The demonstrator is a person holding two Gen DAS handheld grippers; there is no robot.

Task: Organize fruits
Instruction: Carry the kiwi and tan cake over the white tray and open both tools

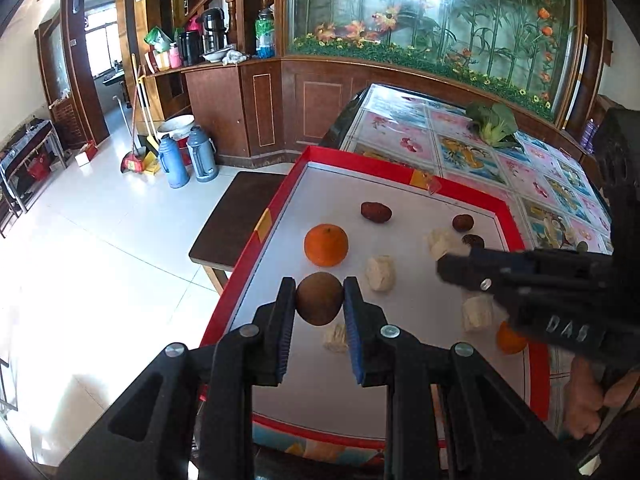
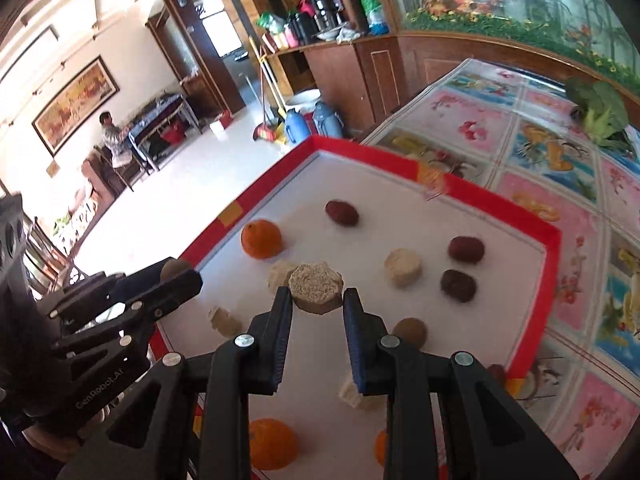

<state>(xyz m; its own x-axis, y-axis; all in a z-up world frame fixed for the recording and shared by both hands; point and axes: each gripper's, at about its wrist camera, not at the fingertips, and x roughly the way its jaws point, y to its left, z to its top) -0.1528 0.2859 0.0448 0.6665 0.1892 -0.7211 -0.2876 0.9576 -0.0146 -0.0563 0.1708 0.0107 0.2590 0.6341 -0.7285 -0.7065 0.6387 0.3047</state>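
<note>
A red-rimmed white tray (image 1: 276, 216) (image 2: 552, 236) holds oranges, dark red dates, brown round fruits and pale cakes. My left gripper (image 1: 319, 284) is shut on a brown round fruit (image 1: 319, 298) held above the tray's near left part; an orange (image 1: 326, 245) lies just beyond it. It shows at the left of the right wrist view (image 2: 180, 276). My right gripper (image 2: 316, 294) is shut on a tan hexagonal cake (image 2: 316, 286) above the tray's middle. It shows at the right of the left wrist view (image 1: 452, 266). Dates (image 2: 341, 213) (image 2: 466, 249) lie farther off.
The tray lies on a table with a flowered cloth (image 1: 404, 136), where a leafy green vegetable (image 1: 494, 122) lies at the far side. A dark stool (image 1: 236, 216) stands left of the table. Two thermos flasks (image 1: 188, 158) and brooms stand by the wooden cabinet. A person (image 2: 110, 136) sits far left.
</note>
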